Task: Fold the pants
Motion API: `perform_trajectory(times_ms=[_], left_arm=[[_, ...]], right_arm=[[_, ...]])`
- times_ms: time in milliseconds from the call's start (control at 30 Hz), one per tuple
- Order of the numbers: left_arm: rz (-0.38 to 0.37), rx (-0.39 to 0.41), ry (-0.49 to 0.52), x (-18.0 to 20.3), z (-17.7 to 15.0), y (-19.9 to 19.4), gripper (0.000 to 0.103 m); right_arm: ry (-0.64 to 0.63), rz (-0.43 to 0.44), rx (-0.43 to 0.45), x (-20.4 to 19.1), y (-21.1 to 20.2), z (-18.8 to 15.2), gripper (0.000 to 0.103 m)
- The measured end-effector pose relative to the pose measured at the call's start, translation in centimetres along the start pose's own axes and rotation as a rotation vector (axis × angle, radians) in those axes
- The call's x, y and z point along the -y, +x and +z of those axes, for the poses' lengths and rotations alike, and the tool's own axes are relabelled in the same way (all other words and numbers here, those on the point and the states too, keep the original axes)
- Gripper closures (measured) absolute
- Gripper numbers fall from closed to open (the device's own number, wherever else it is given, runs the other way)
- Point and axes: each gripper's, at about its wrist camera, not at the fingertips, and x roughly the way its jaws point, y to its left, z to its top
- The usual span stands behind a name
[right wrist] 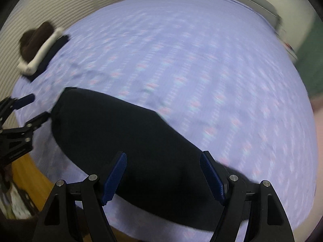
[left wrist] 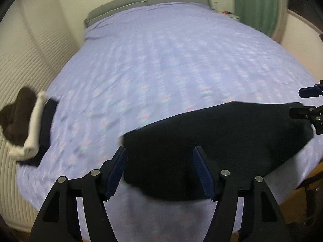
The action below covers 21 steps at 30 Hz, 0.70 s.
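The dark pants (left wrist: 212,141) are laid flat along the near edge of the bed (left wrist: 161,60), already looking doubled over into a long band, with a small stack of folded clothes (left wrist: 26,125) parked over at the left edge. Both the left gripper (left wrist: 159,169) and right gripper (right wrist: 163,173) are held spread wide over opposite ends of the band, nothing pinched. The fabric is probably soft, light and floppy, so it'd best be grabbed at the end corners through all layers, or the fold gets dragged apart.
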Motion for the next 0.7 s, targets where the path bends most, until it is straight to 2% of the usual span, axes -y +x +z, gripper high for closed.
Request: perform_trajectory(times_ms=[200, 267, 333, 400, 500, 600, 700], left_arm=[[-0.128, 0.032, 0.128, 8.5, 3.4, 1.1, 0.037], [-0.172, 0.052, 0.183, 11.7, 4.7, 1.5, 0.037], [-0.234, 0.08, 0.253, 15.2, 6.2, 1.8, 0.037], [-0.315, 0.098, 0.342, 18.5, 8.1, 2.4, 0.037], [-0.451, 0.106, 0.502, 22.9, 10.4, 3.0, 0.038], [-0.599, 0.062, 0.681, 26.2, 12.7, 4.2, 0.044], [-0.728, -0.028, 0.837, 28.7, 14.6, 5.6, 0.046]], right_arm=[[0.171, -0.104, -0.019, 9.2, -1.1, -5.0, 0.028], [0.235, -0.083, -0.027, 11.9, -1.1, -6.3, 0.03], [0.309, -0.049, -0.031, 14.9, -1.0, -7.7, 0.036], [0.373, -0.013, -0.045, 17.3, -0.4, -9.2, 0.048], [0.469, 0.033, -0.039, 18.9, 0.0, -11.2, 0.053], [0.576, 0.078, -0.018, 19.3, 0.3, -13.3, 0.053], [0.732, 0.151, 0.02, 19.4, 0.8, -15.2, 0.053]])
